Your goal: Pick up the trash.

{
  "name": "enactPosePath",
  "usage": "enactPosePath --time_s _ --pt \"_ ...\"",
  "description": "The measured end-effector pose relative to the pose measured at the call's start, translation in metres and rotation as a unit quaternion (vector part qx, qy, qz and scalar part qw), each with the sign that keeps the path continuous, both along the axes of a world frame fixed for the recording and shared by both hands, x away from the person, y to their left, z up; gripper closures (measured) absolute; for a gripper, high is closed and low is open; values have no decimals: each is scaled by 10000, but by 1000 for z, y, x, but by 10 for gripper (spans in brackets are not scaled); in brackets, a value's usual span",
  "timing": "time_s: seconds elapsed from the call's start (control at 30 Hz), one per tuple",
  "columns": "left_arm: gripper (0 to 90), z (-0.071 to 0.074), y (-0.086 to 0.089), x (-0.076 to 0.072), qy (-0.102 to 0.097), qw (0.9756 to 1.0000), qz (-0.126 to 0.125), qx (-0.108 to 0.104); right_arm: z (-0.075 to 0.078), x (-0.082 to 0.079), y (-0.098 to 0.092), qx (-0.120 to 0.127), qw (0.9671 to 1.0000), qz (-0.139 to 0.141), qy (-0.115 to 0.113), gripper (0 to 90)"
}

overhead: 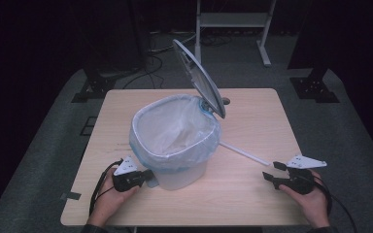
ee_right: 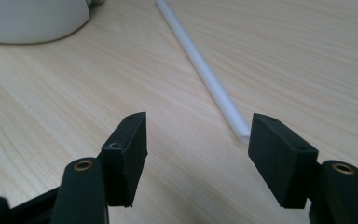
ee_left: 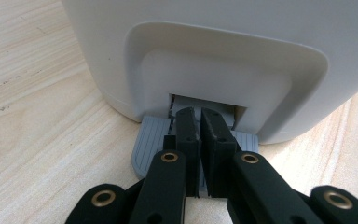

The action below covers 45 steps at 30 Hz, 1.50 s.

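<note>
You have a pale wooden worktop point(overhead: 252, 191) with rounded corners standing on grey carpet point(overhead: 354, 131), a strip of dark tape point(overhead: 71, 196) at its near left edge, black stand feet point(overhead: 315, 90) and a white frame point(overhead: 233, 22) beyond it.

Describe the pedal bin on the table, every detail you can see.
The pedal bin is white, smooth plastic by its look, standing upright near the middle of the wooden table. A thin translucent liner is folded over its rim. Its round lid is tipped up at the back. At the front base a grey ribbed pedal sticks out from a recess, and the shut left gripper presses on it.
</note>
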State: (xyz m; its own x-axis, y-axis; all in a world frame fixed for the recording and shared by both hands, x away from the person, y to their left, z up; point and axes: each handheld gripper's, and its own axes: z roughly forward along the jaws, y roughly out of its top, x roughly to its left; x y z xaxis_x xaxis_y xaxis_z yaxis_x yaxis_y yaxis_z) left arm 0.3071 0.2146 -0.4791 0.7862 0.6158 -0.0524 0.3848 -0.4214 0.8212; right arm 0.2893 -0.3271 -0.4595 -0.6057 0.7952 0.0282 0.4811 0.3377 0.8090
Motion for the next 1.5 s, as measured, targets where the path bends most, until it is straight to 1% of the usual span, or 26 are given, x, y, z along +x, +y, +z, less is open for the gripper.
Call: enactPosePath --time_s 0.1,0.27,0.43,0.57,0.63,0.8,1.07,1.13,1.2,1.27,1.33,1.4,1.5 --pt "862 0 0 0 11 10000 1 -7 3 4 2 -28 10000 19 -6 360" --pt "862 0 0 0 11 10000 0 -10 8 12 5 10 10000 51 -52 361" --pt "861 0 0 0 18 10000 0 -16 11 22 9 34 9999 94 -29 361" --pt "861 0 0 0 15 10000 -2 -13 12 29 14 -14 9999 162 -1 365" --pt "861 0 0 0 20 10000 -1 -19 10 33 15 26 9998 192 19 370" --pt "860 0 1 1 25 10000 -3 -26 6 42 18 -22 9997 215 140 395" --pt "860 0 0 1 21 10000 -4 -22 -2 63 24 -131 9992 279 249 451" --pt "860 0 0 1 19 10000 -4 -21 -5 67 26 -100 9992 301 259 467" --pt "860 0 0 1 19 10000 -5 -21 -9 71 26 -112 9989 318 338 485" --pt "859 0 0 1 22 10000 -5 -25 -12 74 25 -101 9987 320 386 498" --pt "859 0 1 1 29 10000 -6 -29 -13 75 25 -33 9988 312 375 517" --pt "860 0 0 1 21 10000 -6 -24 -15 77 25 -83 9988 321 355 535" --pt "859 0 1 1 24 10000 -7 -26 -18 80 25 -47 9987 331 394 557"
